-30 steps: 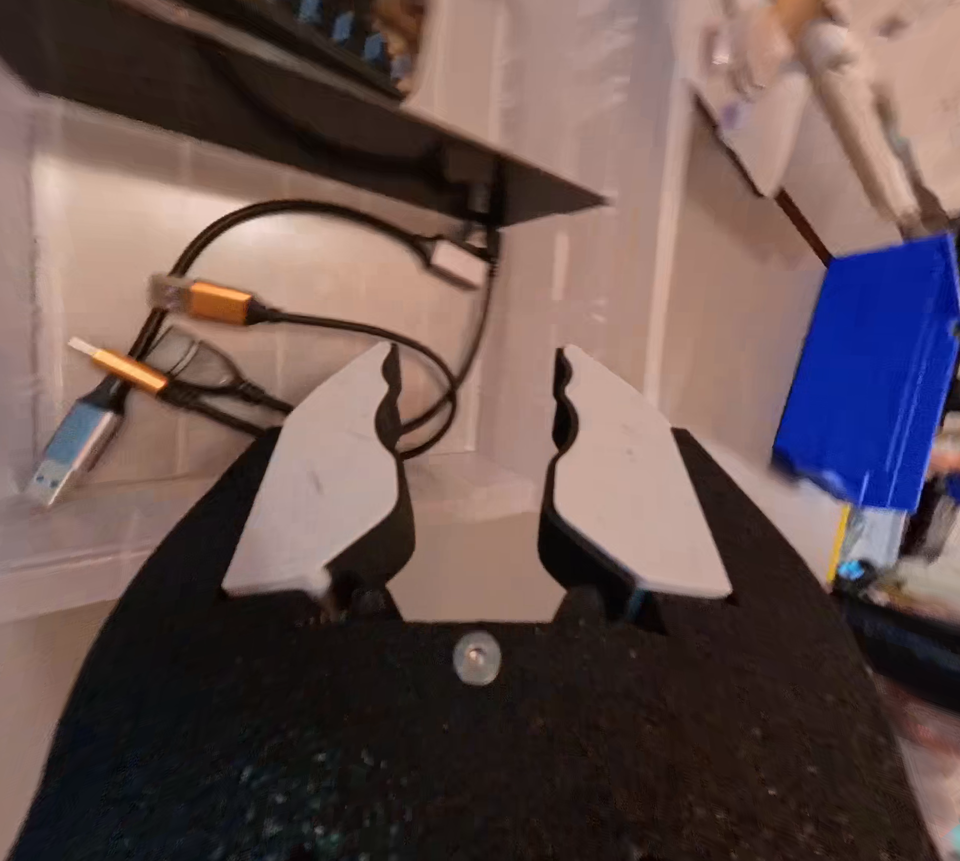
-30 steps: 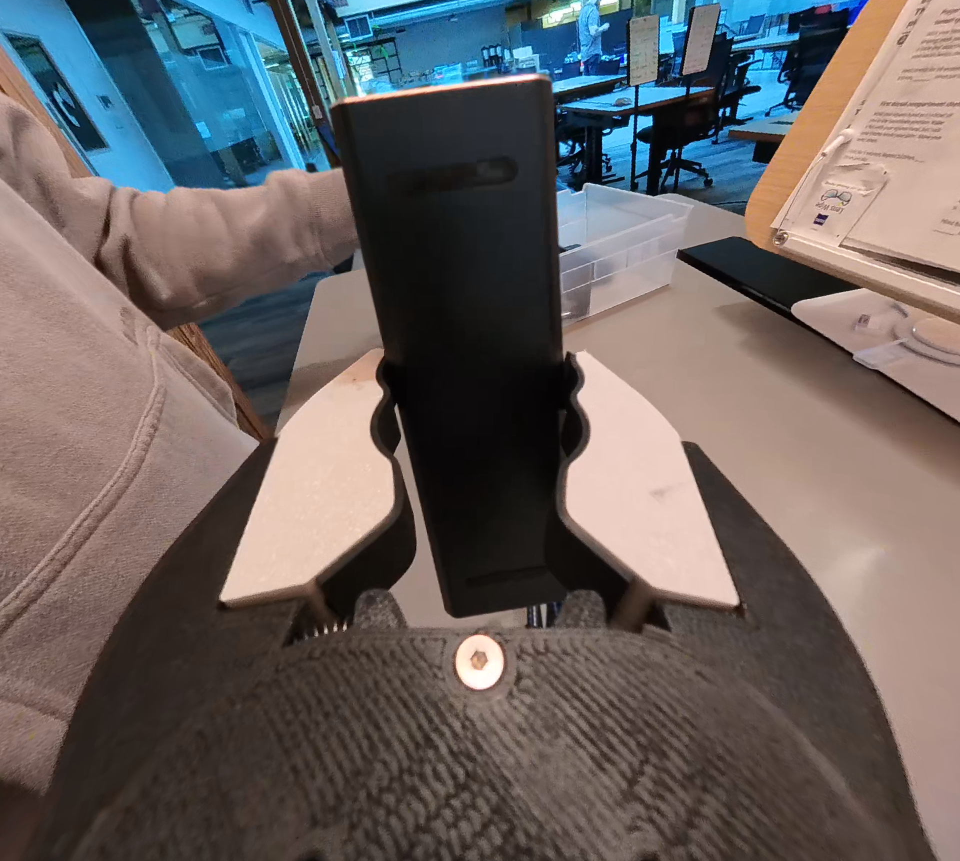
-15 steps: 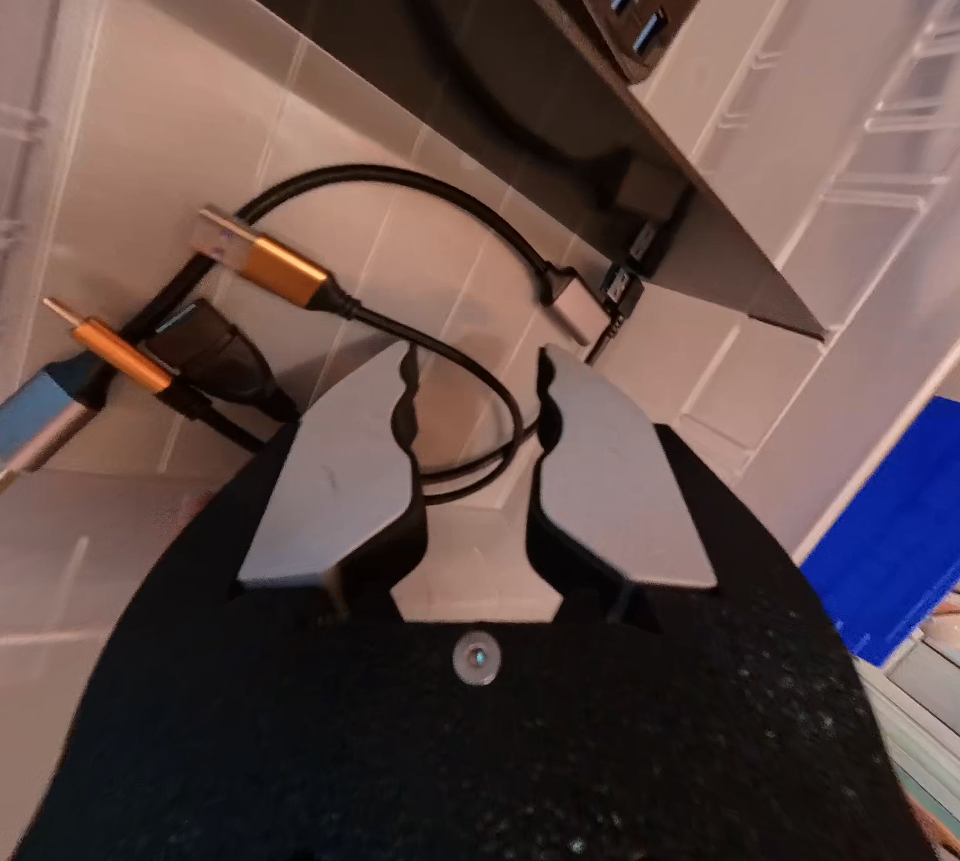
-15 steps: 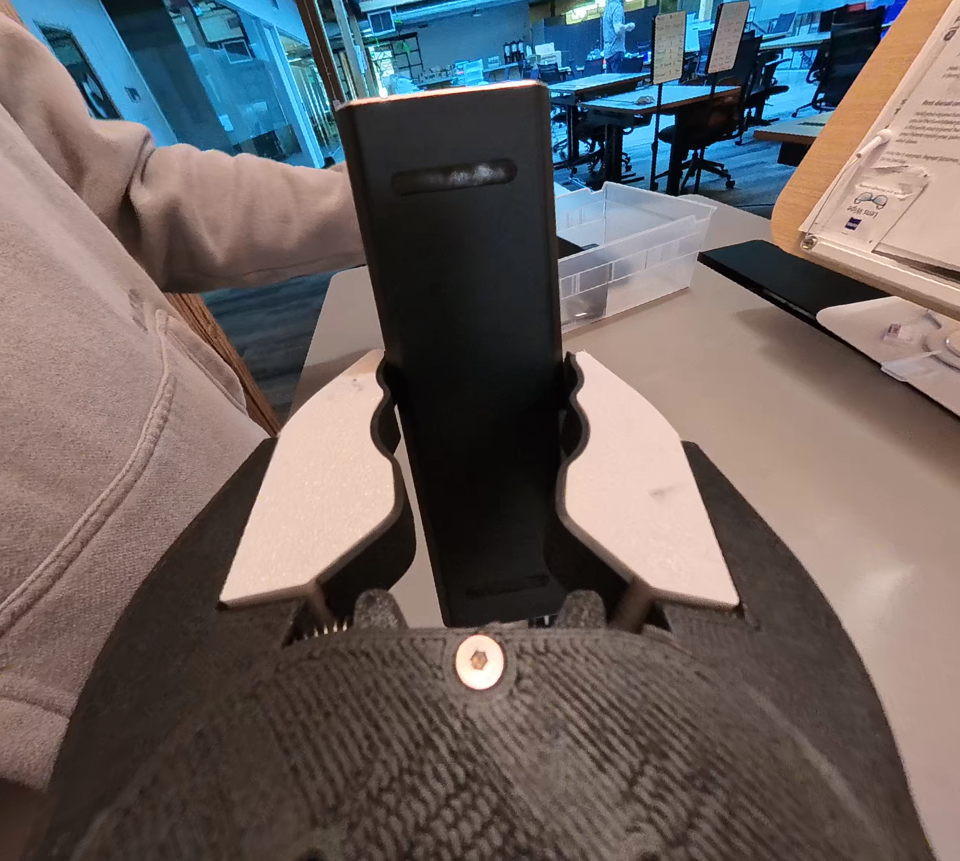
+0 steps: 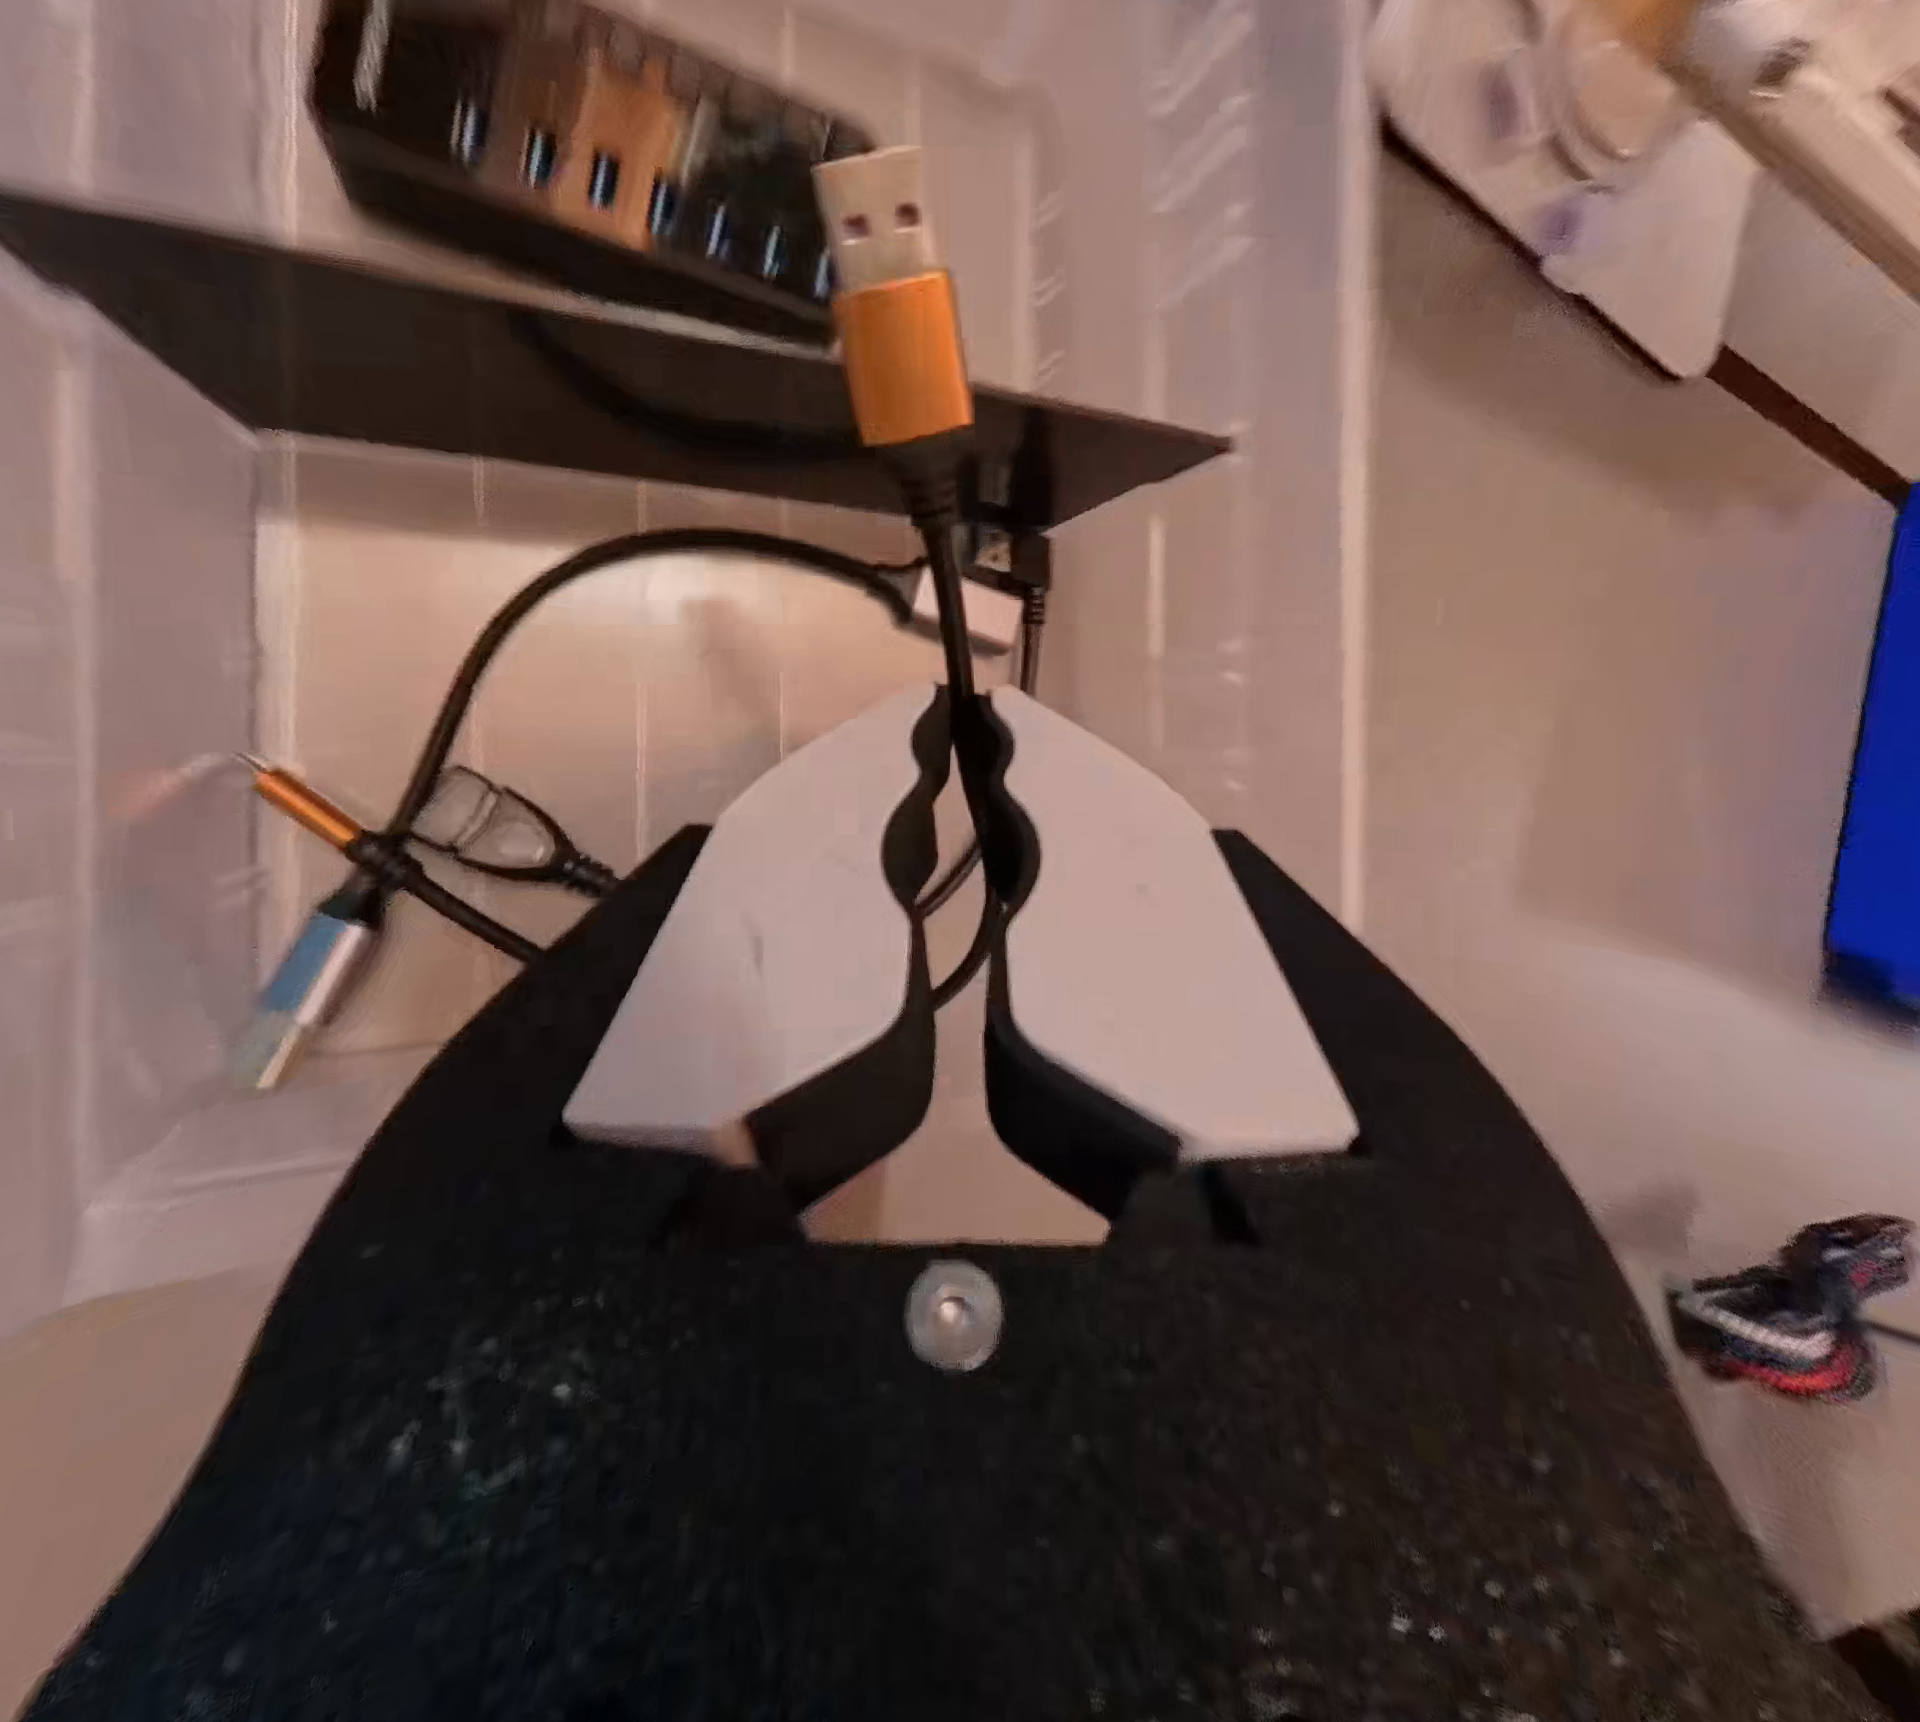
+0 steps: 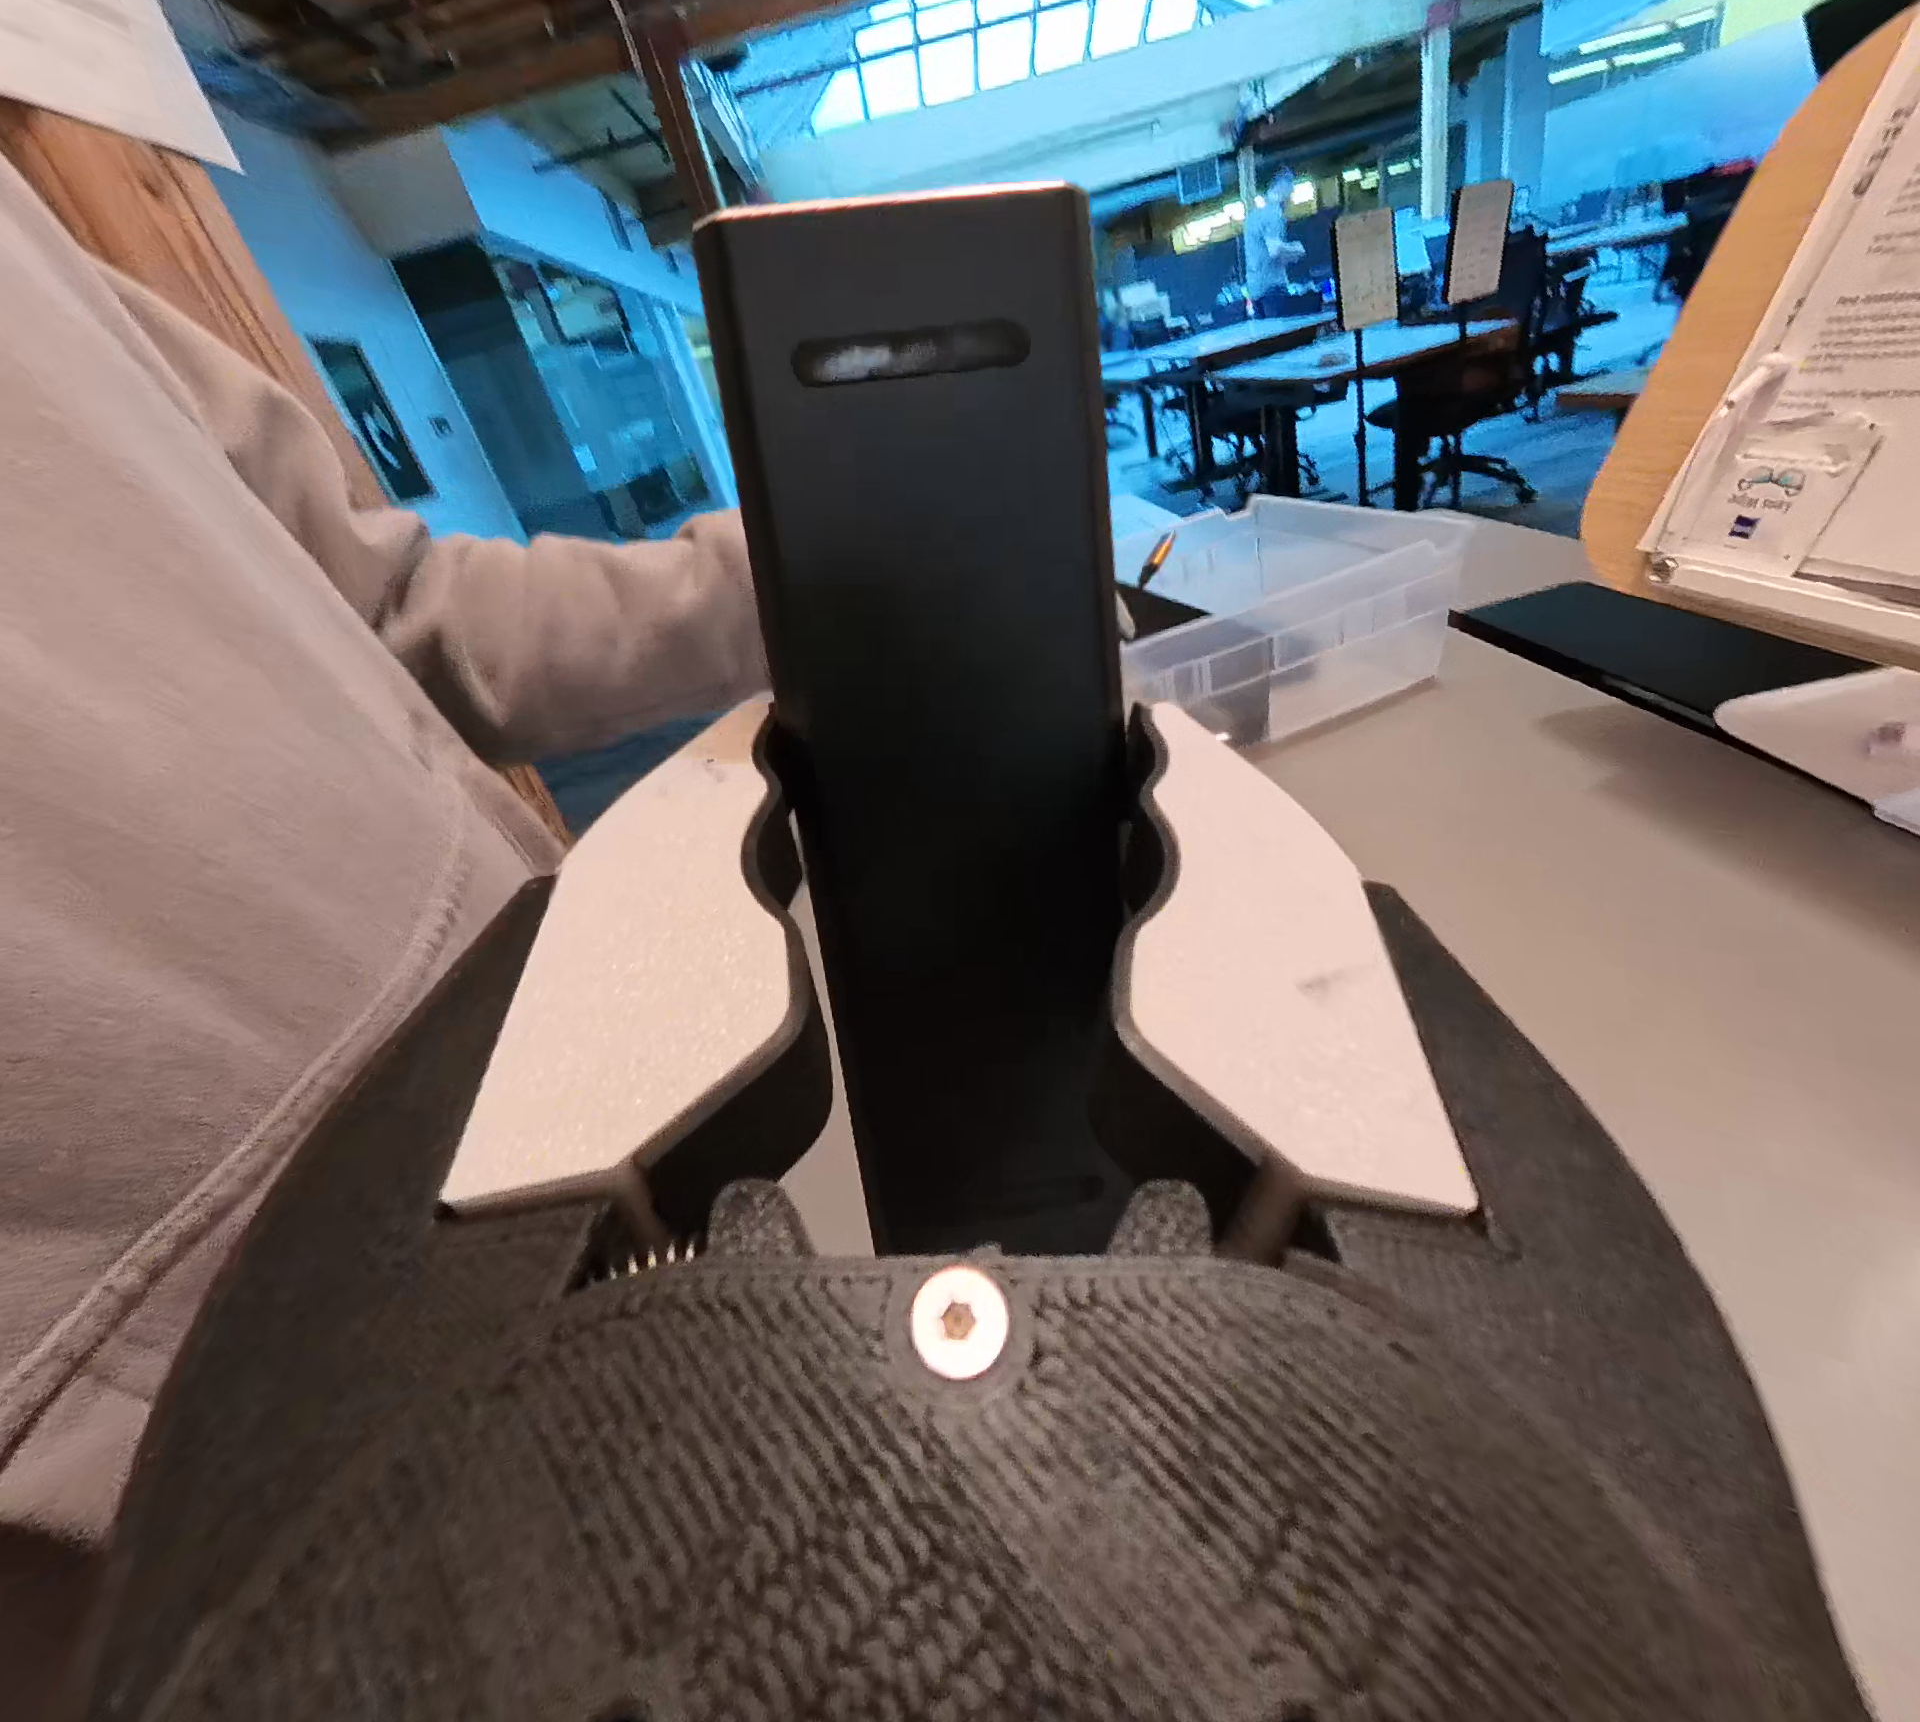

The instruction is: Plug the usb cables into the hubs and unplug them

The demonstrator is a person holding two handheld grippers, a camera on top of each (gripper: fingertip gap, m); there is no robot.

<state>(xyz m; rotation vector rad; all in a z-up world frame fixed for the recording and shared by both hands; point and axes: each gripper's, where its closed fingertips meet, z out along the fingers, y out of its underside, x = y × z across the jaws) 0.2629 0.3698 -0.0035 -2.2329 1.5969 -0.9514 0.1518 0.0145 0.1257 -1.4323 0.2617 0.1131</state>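
In the left wrist view my left gripper (image 5: 964, 704) is shut on the black cable of an orange USB plug (image 5: 902, 342), which stands upright above the fingertips with its metal end up. Behind it a black USB hub (image 5: 561, 207) with several blue ports lies in a clear bin. Other cables lie at the left: a thin orange plug (image 5: 307, 808), a silver-blue plug (image 5: 312, 986) and a black socket end (image 5: 488, 831). In the right wrist view my right gripper (image 6: 951, 727) is shut on a black hub (image 6: 925, 633), held upright above the grey table (image 6: 1558, 893).
A clear plastic bin (image 6: 1299, 602) stands on the table beyond the right gripper. A wooden clipboard with papers (image 6: 1787, 384) leans at the right. A person's grey sleeve (image 6: 260, 633) fills the left. A blue box (image 5: 1881, 768) is at the right in the left wrist view.
My left gripper has shut on the orange plug's cable and lifted it upright; it was open over the cables before. My right gripper tilted upward, still holding the black hub.
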